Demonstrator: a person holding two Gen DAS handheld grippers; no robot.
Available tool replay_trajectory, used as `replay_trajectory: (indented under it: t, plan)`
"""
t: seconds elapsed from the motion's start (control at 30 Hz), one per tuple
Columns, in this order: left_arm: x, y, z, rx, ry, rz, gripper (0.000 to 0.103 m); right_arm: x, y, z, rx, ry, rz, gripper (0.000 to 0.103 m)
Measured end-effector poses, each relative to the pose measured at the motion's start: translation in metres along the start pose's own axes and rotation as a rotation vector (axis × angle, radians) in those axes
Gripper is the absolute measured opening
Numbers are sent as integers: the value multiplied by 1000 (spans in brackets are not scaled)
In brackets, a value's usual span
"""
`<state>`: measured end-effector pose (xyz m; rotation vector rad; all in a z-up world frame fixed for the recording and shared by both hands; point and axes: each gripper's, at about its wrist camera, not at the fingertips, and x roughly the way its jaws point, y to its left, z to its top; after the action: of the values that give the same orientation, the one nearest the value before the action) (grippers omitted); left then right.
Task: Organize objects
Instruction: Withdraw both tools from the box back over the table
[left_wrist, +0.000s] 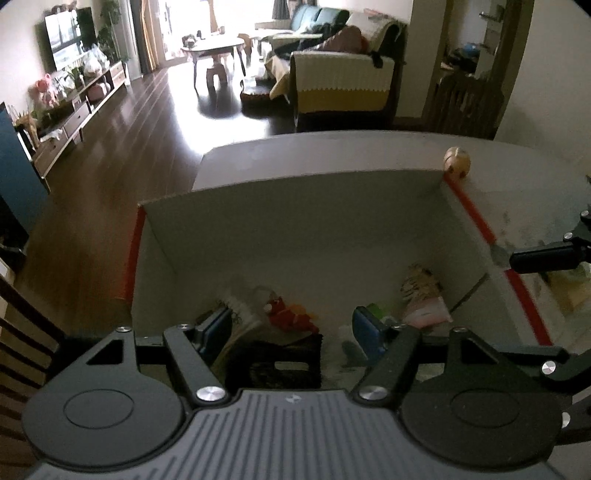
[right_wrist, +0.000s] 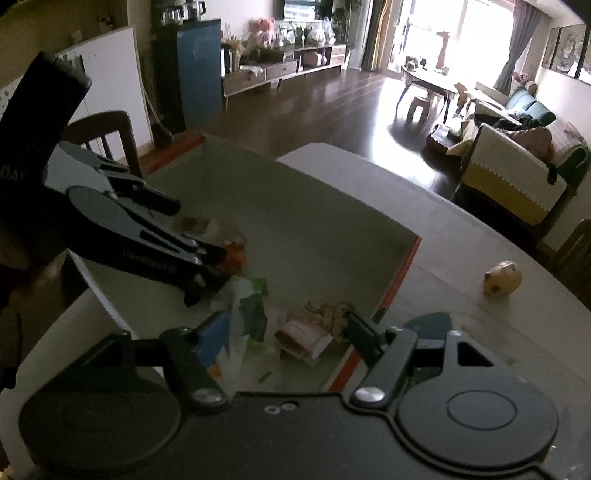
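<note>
Box (left_wrist: 295, 229): on table (left_wrist: 517, 206), toys piled inside
Left tool (left_wrist: 291, 328): fingers apart, empty, over red toy (left_wrist: 291, 314)
Right tool (right_wrist: 291, 338): apart, empty
Ball (right_wrist: 503, 282): outside, on table
Tip: lower slowly, straddle toy, then squeeze

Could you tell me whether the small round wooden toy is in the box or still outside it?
Outside: the round wooden toy sits on the table, beyond the box wall.
</note>
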<state>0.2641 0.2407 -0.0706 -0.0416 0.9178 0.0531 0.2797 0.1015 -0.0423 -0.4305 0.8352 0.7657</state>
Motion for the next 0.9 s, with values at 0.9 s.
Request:
replay_trajectory:
  t: [0.9]
  plan:
    - [-89,-72,-29,-130,-137,-14,86,-100,-23,-65,32,-109,90,87]
